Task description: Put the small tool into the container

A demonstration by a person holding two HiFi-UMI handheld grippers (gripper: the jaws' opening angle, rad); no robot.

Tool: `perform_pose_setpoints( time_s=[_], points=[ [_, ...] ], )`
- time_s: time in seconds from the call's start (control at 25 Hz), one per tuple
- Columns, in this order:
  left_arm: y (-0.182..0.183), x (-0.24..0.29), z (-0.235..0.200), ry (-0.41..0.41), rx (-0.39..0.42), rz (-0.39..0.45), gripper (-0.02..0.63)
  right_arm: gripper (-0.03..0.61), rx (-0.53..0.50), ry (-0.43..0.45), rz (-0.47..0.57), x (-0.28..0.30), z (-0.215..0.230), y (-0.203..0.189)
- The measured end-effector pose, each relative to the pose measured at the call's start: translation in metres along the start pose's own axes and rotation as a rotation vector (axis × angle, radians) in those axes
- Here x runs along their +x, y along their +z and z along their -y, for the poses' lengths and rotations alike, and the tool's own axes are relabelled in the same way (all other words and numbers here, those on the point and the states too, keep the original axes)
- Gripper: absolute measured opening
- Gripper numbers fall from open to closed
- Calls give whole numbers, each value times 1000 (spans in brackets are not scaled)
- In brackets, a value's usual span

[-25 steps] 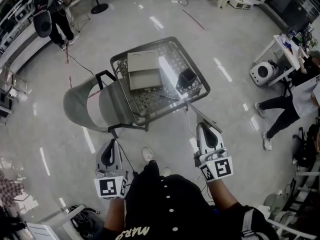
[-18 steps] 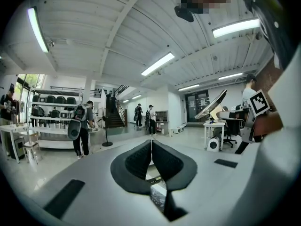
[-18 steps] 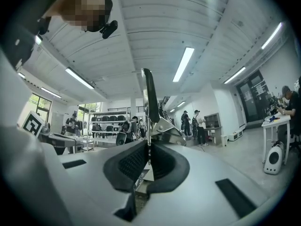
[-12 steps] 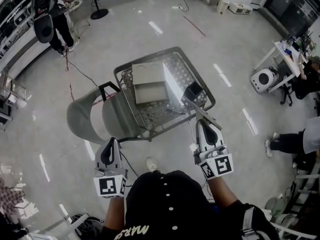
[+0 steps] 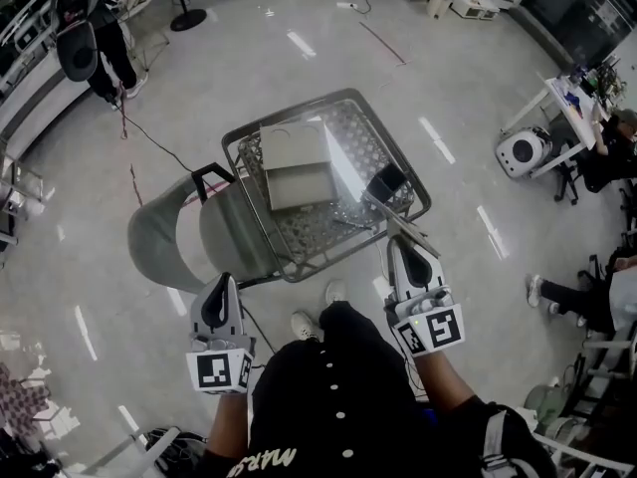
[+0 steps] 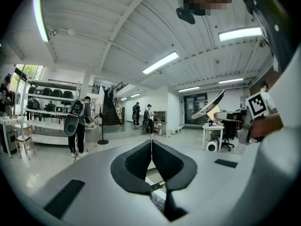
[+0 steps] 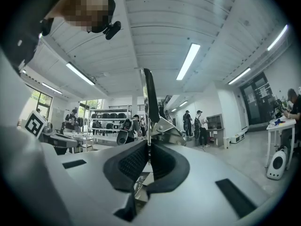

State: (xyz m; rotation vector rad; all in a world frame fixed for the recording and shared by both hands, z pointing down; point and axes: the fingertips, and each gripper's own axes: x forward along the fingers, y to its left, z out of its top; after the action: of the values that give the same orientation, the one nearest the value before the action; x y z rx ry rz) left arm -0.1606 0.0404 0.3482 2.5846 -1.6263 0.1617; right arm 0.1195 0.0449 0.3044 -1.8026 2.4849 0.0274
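While our right gripper (image 5: 398,244) pinches the small tool (image 5: 383,215) level, presumably aiming for the far container (image 5: 386,180), our left gripper (image 5: 221,281) idles, closed on nothing.

Grey chair (image 5: 229,232), black container (image 5: 386,180), silvery perforated table (image 5: 373,132).

Glossy polished floor (image 5: 249,58). Shiny perforated metal table (image 5: 370,139); matt grey plastic chair (image 5: 159,242) at its eight o'clock. Tool (image 7: 164,127) bright metal; pads (image 7: 133,162) ribbed black rubber.

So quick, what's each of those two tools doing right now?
Left tool: closed, empty.
Right tool: closed on a thin metal blade.
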Motion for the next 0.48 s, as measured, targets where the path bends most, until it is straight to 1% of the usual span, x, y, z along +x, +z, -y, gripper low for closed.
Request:
perform_pose_setpoints(
  time_s=[0.16, 0.24, 0.48],
  points=[
    [-4, 23, -3, -11, 9, -13, 29, 14, 5, -1, -3, 20, 13, -7],
    [-3, 37, -2, -3, 4, -14, 29, 14, 15, 1, 0, 30, 24, -9],
    [23, 87, -7, 27, 13, 23, 29, 14, 6, 30, 33, 73, 56, 4]
  ],
)
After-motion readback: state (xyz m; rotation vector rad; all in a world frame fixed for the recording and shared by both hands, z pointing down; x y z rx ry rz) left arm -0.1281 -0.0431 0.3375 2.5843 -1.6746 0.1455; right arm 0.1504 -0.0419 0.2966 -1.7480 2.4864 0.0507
